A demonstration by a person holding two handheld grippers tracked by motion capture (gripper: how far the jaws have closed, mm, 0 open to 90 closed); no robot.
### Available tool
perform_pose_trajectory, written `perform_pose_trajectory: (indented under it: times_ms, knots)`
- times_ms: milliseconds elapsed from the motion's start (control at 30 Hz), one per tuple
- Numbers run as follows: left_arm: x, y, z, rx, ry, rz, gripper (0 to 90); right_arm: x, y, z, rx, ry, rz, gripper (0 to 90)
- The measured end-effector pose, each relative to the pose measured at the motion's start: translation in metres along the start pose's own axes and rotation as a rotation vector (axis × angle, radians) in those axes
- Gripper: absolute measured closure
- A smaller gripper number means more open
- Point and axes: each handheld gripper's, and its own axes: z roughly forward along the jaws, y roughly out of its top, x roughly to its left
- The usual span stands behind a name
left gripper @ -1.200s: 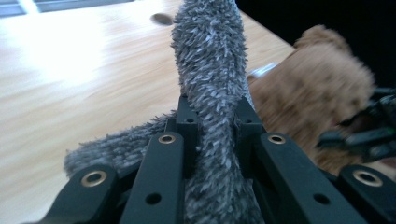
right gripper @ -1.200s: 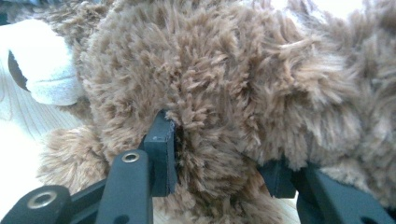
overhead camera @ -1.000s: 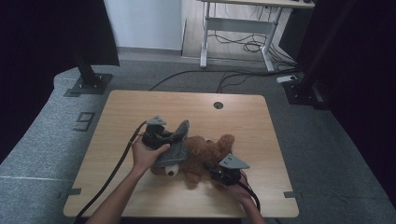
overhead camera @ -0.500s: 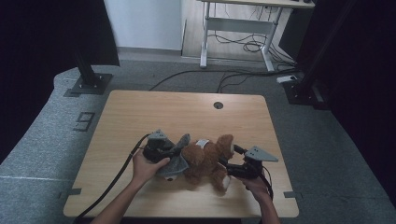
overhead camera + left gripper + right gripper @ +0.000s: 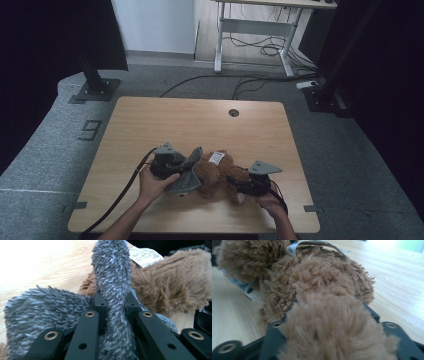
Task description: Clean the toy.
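A brown plush bear (image 5: 216,176) lies on the wooden table (image 5: 200,125) near its front edge, a white tag (image 5: 216,158) on top. A grey fuzzy garment (image 5: 187,175) covers its left end. My left gripper (image 5: 174,169) is shut on a fold of that grey cloth (image 5: 112,277), pinched between the jaws of the left gripper (image 5: 113,300). The brown bear (image 5: 172,285) sits just behind the fold. My right gripper (image 5: 241,186) has just been closing on a furry limb (image 5: 332,332) of the bear (image 5: 312,282); the right gripper (image 5: 332,307) now presses it from both sides.
A cable hole (image 5: 233,113) sits near the table's far edge. The left gripper's black cable (image 5: 120,200) trails off the front. Beyond the table are a black stand base (image 5: 95,90), desk legs (image 5: 250,35) and floor cables (image 5: 225,82).
The left hand drew the grey cloth and bear toward the front edge. The right gripper pulled off to the right with wide jaws, then came back and closed on the bear's limb.
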Motion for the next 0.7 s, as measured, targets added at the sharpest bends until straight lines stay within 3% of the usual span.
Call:
perform_pose_trajectory:
  times_ms: [200,400,533,600,700]
  knots:
    - [-0.001,-0.004,0.005,-0.048,0.062,0.044,77.5,0.010,-0.007,0.013,-0.019,-0.027,0.003,56.5]
    - [0.018,0.004,0.008,-0.047,0.047,0.001,77.4,0.009,-0.007,0.029,-0.036,-0.073,0.025,57.6]
    - [0.024,0.020,-0.005,-0.043,0.049,-0.022,77.0,0.013,-0.004,0.038,-0.037,-0.081,0.005,57.8]
    - [0.021,0.030,-0.012,-0.070,0.036,-0.023,76.9,0.017,0.000,0.044,-0.032,-0.102,-0.013,57.6]
    - [0.003,0.051,-0.018,-0.111,-0.018,0.005,76.9,0.024,0.005,0.052,-0.025,-0.144,-0.050,57.0]
